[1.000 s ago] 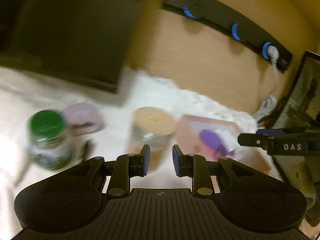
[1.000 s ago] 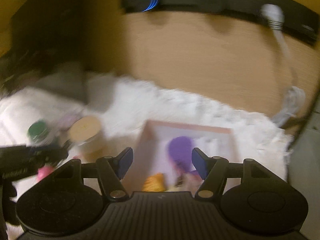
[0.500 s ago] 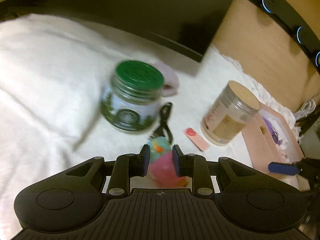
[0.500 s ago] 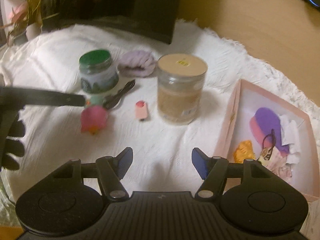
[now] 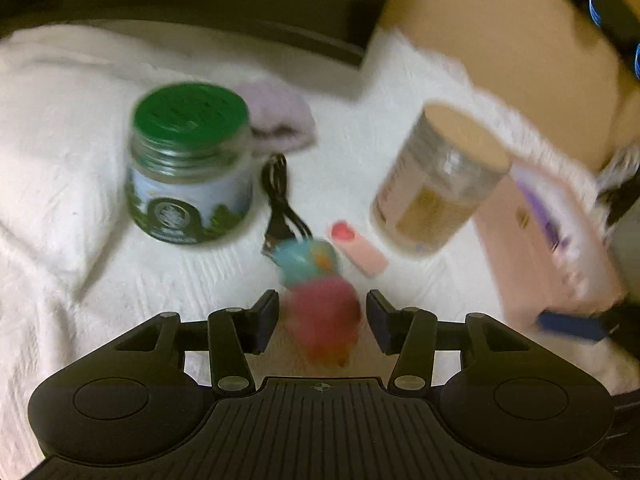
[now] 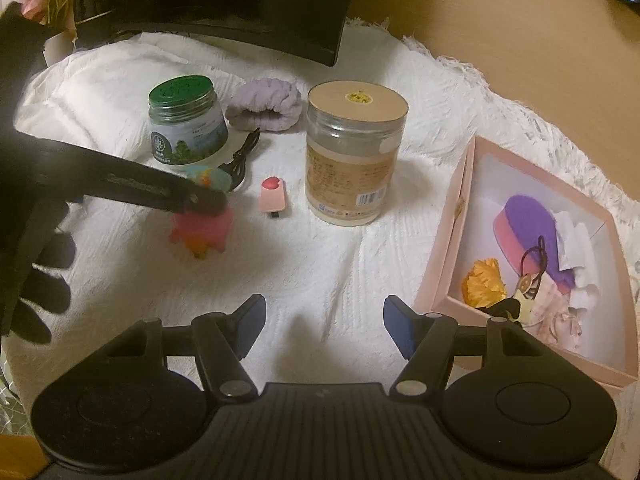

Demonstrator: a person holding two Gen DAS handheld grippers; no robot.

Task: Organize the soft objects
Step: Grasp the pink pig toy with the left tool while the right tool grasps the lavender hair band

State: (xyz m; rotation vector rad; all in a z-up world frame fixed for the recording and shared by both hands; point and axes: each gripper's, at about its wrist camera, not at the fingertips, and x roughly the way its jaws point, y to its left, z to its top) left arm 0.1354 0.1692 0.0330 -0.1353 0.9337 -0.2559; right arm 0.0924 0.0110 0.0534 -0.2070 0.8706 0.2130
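A pink and teal soft toy lies on the white cloth. My left gripper is open, its fingers on either side of the toy's pink part without closing on it. In the right wrist view the left gripper reaches over the toy from the left. My right gripper is open and empty above bare cloth. A lilac scrunchie lies at the back. The pink box at the right holds a purple sponge, a yellow pom-pom and other soft items.
A green-lidded jar and a tall clear jar stand on the cloth. A pink hair clip and a black cable lie between them. A dark monitor base sits behind. The wooden desk lies beyond the cloth.
My left gripper has opened wider and come down around the soft toy. The right gripper has drawn slightly closer to the cloth and stays open.
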